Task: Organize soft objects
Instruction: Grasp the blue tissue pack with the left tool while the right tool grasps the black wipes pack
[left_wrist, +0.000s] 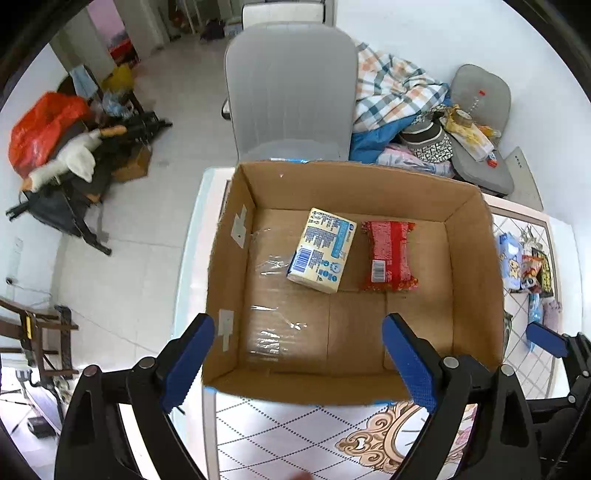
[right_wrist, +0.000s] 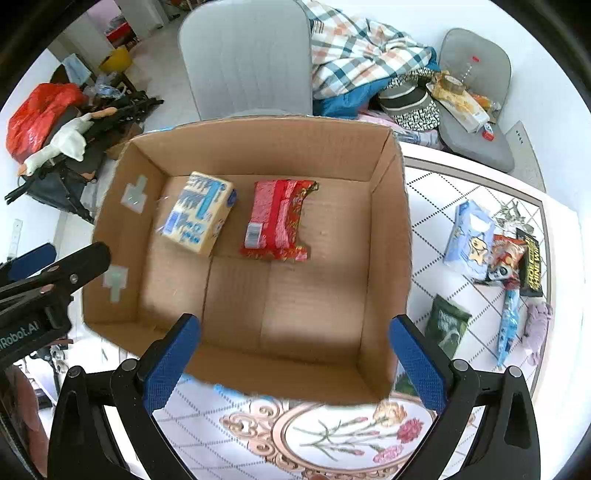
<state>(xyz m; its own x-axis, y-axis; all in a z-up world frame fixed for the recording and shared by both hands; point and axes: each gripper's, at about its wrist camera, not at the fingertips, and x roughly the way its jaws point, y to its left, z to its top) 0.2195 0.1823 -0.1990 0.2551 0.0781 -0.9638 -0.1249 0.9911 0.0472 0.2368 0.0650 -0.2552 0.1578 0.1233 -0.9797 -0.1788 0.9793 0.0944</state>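
So there's one cardboard box (right_wrist: 388, 236) sitting on the patterned surface (right_wrist: 461, 184), and it has exactly two packs in it: a cream and blue pack (right_wrist: 199, 218) on the left and a red pack (right_wrist: 277, 221) just to its right, both lying flat toward the far side of the box floor, close together but not touching. Out on the surface to the right of the box there's a loose bunch of more soft stuff: a light blue pack (right_wrist: 469, 236), a dark green pack (right_wrist: 447, 325), a black and yellow pack (right_wrist: 532, 269), a thin blue wrapper (right_wrist: 509, 325), a pale purple cloth thing (right_wrist: 537, 328), and a red snack bag (right_wrist: 508, 254) tucked in between. Two grippers in play. Left gripper (left_wrist: 299, 362) hangs over the near left part of the box, jaws spread wide with nothing in them. Right gripper (right_wrist: 295, 362) is over the near edge of the box, jaws also wide apart and empty. Both packs in the box lie well beyond the jaws on the far side, and the pile on the right is off to the side of both
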